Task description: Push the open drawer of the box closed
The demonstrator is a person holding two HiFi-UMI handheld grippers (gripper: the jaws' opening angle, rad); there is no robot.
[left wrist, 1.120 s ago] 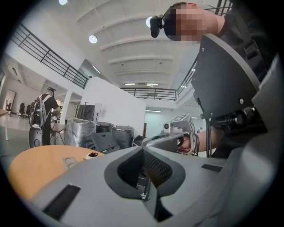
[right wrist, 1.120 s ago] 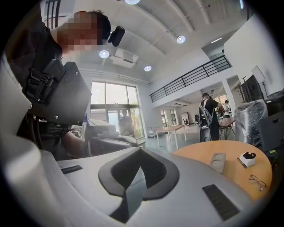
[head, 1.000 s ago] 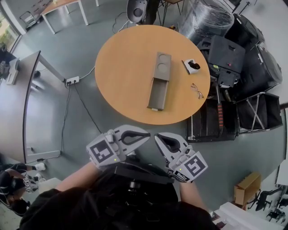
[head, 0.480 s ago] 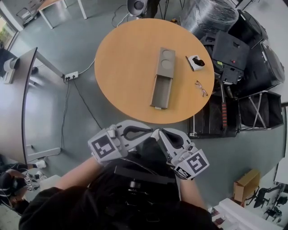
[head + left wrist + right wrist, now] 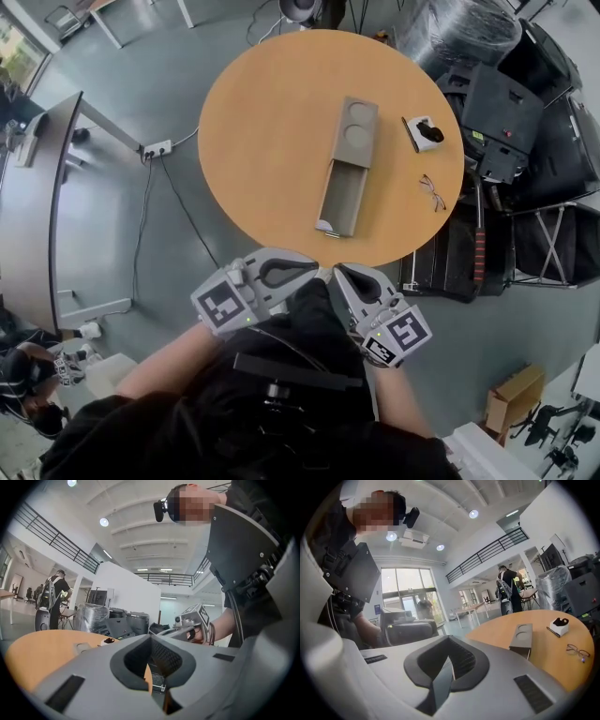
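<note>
The box (image 5: pixel 359 127) lies near the middle of the round wooden table (image 5: pixel 262 122), a little to the right; its top has two round hollows; its drawer (image 5: pixel 344 199) stands pulled out toward the near edge of the table, open and showing an empty grey inside. Right of the box sits a small white object (image 5: pixel 425 131) with something black on it; nearer, a pair of glasses (image 5: pixel 432 192) lies close to the table's right edge.

Both grippers are held off the table, just beyond its near edge, well apart from the box; the left gripper (image 5: pixel 314 272) points right and the right gripper (image 5: pixel 339 274) points up and left, so that their tips almost meet. The left gripper's (image 5: pixel 151 644) jaws are pressed together with nothing between them; the right gripper's (image 5: pixel 449 644) jaws are likewise closed and empty; past them the box (image 5: pixel 520 639) shows on the table.

Black cases (image 5: pixel 497 103) are stacked on the floor right of the table.
</note>
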